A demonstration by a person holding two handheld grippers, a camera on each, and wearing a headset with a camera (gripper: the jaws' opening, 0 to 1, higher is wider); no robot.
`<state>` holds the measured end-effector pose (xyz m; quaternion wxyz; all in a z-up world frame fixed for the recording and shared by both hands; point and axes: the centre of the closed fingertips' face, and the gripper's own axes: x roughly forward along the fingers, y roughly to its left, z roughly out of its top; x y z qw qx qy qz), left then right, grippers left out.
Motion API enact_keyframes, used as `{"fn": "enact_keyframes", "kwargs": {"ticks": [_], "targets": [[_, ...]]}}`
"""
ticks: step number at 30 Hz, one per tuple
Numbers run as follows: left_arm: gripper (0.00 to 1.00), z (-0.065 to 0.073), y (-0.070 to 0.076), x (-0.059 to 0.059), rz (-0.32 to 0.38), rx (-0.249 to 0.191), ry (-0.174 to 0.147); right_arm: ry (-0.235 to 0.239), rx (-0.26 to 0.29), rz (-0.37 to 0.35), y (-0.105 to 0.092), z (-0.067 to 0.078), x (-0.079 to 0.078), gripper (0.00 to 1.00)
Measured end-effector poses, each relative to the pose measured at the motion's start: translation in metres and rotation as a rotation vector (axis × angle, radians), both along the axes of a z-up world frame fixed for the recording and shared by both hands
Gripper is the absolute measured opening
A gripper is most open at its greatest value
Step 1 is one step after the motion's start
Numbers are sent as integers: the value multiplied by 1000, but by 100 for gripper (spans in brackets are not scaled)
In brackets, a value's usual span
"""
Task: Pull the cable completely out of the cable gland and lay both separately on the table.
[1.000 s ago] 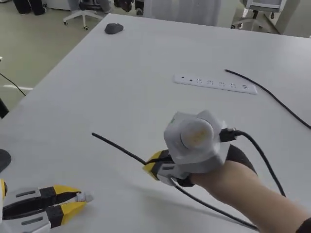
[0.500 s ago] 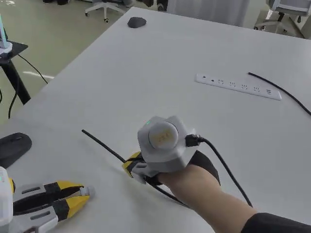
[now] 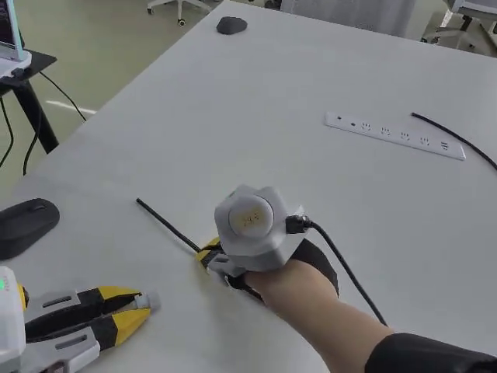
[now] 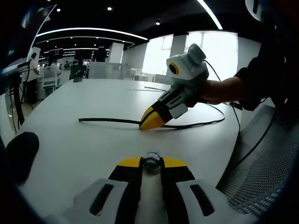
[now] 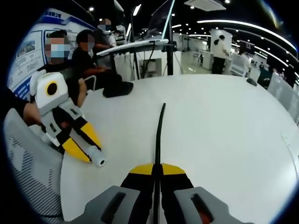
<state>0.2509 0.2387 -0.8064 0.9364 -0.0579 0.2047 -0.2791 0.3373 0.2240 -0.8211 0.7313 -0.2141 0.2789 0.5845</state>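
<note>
**Cable's out of the gland, both claws clamped**

Big white table (image 3: 256, 101) in an open-plan office, w/ chairs and desks in the bg. A power strip (image 3: 394, 135) lies far right with another black lead (image 3: 454, 138) beside it. There's a dark mouse-ish thing (image 3: 231, 25) near the far edge.

Hard to see: in the head view the right gripper (image 3: 206, 258) is mostly buried under its own body and the hand (image 3: 291, 284), so just the yellow tips poke out. The cable (image 3: 167, 224) disappears under that hand, so its rear stretch is covered. The gland (image 3: 149, 300) is tiny there, can't make out any detail.

Claws: the right gripper view has the jaws pressed together on the cable. It runs straight fwd from between the tips, and the free end looks to lie on the tabletop. The left gripper (image 4: 150, 164) pinches the small grey gland at its very tips, jaws almost together around it, near the table's front edge. Can't tell if the gland touches the surface. Gland and cable are apart, each in its own gripper, w/ the left one off to the right gripper's left.
</note>
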Motion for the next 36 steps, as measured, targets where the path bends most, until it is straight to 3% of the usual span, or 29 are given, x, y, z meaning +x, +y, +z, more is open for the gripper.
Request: {"fn": "enact_keyframes", "kwargs": {"ticks": [5,7,8,9,10,11,12,19,22,23,26,27,29,30,32,34,36], "targets": [[16,-1,1,4,7,36,-24,-40,-16,10,2,-2,1,0],[17,-10,7,4,34,67,7,-44,-17,12,1,-1,1,0],[18,-2,5,12,34,36,-59,-56,-19,12,1,-1,2,2],[18,-5,3,7,28,1,-4,-75,-22,12,1,0,4,5],[18,-7,4,6,23,-7,12,-75,-23,11,1,0,4,8],[20,-6,5,8,27,23,-15,-79,-15,15,3,1,5,12],[23,-6,6,9,30,32,-21,-69,-15,8,2,0,5,15],[47,-2,11,13,56,15,-22,-31,0,-35,-1,1,6,29],[54,7,11,15,70,-3,-51,-28,21,-58,-3,5,7,35],[57,19,6,16,59,-39,-90,-41,52,-96,-3,11,12,39],[72,20,9,19,82,-28,-67,-38,83,-128,-5,19,17,48],[78,20,10,20,88,-7,-67,-39,101,-144,-5,22,20,55],[95,19,8,22,92,-14,-54,-36,121,-163,-5,24,24,71],[99,20,6,22,91,-9,-54,-44,133,-177,-6,26,27,83],[100,25,2,22,78,2,-84,-83,147,-196,-9,28,35,100],[99,28,2,24,77,5,-81,-108,133,-204,-18,32,37,100],[99,33,1,24,78,-6,-87,-86,126,-213,-25,32,39,100]]}}
